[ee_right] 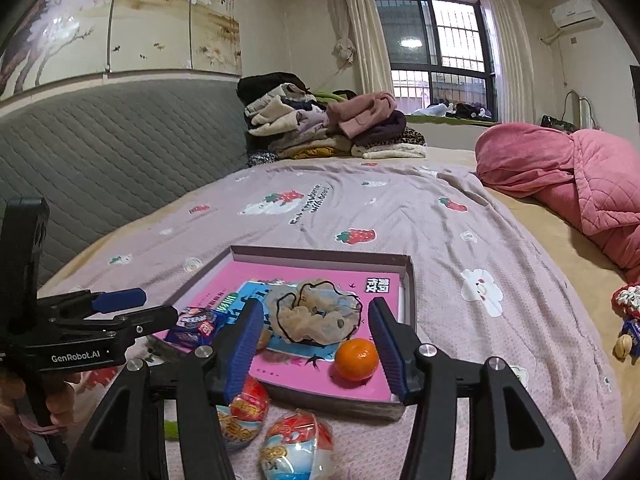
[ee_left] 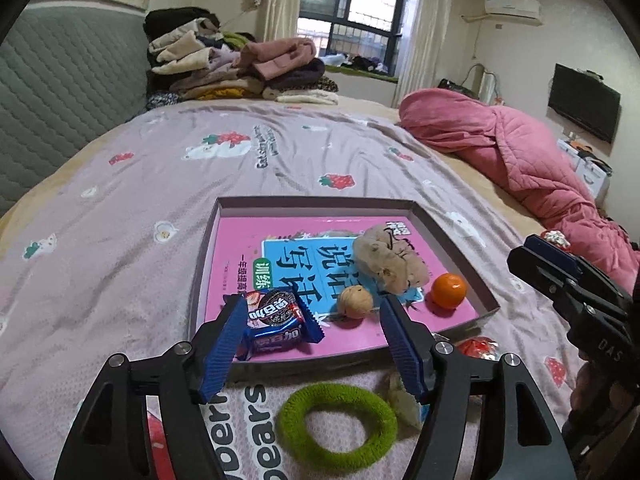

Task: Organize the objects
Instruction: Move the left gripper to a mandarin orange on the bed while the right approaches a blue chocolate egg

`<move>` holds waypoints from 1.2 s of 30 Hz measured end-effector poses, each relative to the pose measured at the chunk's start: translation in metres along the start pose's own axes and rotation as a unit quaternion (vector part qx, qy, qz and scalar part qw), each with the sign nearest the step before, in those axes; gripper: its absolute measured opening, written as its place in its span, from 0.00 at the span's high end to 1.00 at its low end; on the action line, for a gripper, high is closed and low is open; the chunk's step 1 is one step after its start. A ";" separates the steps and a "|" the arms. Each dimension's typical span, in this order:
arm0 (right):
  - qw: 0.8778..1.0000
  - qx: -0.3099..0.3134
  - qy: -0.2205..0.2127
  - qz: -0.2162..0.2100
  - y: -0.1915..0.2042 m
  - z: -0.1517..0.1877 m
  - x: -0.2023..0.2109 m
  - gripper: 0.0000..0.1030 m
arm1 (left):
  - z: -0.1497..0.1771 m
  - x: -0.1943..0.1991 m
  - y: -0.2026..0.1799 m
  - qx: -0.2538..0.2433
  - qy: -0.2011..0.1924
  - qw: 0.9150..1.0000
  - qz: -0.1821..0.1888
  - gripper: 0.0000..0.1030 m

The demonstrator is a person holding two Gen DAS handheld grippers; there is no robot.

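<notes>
On the bed (ee_left: pixel 120 208), covered by a lilac sheet with strawberry prints, a shallow tray (ee_left: pixel 456 240) is placed, and a pink book (ee_left: pixel 240 248) lies flat inside it. On the book four things are seen: a blue cookie pack (ee_left: pixel 280 322) at the near left corner, a walnut (ee_left: pixel 355 301) beside it, a beige scrunchie (ee_left: pixel 390 260) behind the walnut, and an orange (ee_left: pixel 449 289) to the right, near the tray wall.

The left gripper (ee_left: pixel 314 344) is held over the near edge of the tray. Its jaws are spread wide and nothing is pressed between them; the cookie pack lies just beside the left pad, and whether it touches cannot be told. Below this gripper, outside the tray, a green ring (ee_left: pixel 336 426) lies on the sheet, and a pale wrapper (ee_left: pixel 404 400) is just beside it.

The right gripper (ee_right: pixel 316 344) is seen over the near right corner of the tray. Its jaws are open too, and nothing is gripped: the scrunchie (ee_right: pixel 316 312) and the orange (ee_right: pixel 356 360) are seen in the gap, but the pads are apart from them. In front of the tray two egg-shaped snack packs (ee_right: pixel 298 446) lie on the sheet, side by side. Far to the right, a small pile of other snacks (ee_right: pixel 628 320) is lying on the bed.

At the far side, folded clothes (ee_right: pixel 320 128) are stacked, and a pink quilt (ee_right: pixel 568 172) is rolled up at the right.
</notes>
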State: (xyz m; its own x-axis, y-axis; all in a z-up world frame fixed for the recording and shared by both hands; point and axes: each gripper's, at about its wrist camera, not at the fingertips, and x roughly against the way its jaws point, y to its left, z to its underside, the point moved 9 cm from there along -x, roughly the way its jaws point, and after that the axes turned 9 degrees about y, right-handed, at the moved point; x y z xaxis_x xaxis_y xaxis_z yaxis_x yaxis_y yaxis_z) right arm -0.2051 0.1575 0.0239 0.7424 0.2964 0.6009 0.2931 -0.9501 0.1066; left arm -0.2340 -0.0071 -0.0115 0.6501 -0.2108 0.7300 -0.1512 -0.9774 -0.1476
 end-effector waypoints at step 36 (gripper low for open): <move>1.000 0.020 0.020 -0.011 0.008 0.028 0.023 0.44 | 0.056 0.028 -0.023 -0.033 0.003 0.999 -0.029 0.27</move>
State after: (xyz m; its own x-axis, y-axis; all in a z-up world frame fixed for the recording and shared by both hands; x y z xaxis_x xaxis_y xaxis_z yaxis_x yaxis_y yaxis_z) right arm -0.1689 0.1593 0.0167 0.7111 0.3119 0.6301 0.3332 -0.9387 0.0886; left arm -0.1708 0.0084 -0.0245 0.6541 -0.1543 0.7405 -0.1624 -0.9848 -0.0618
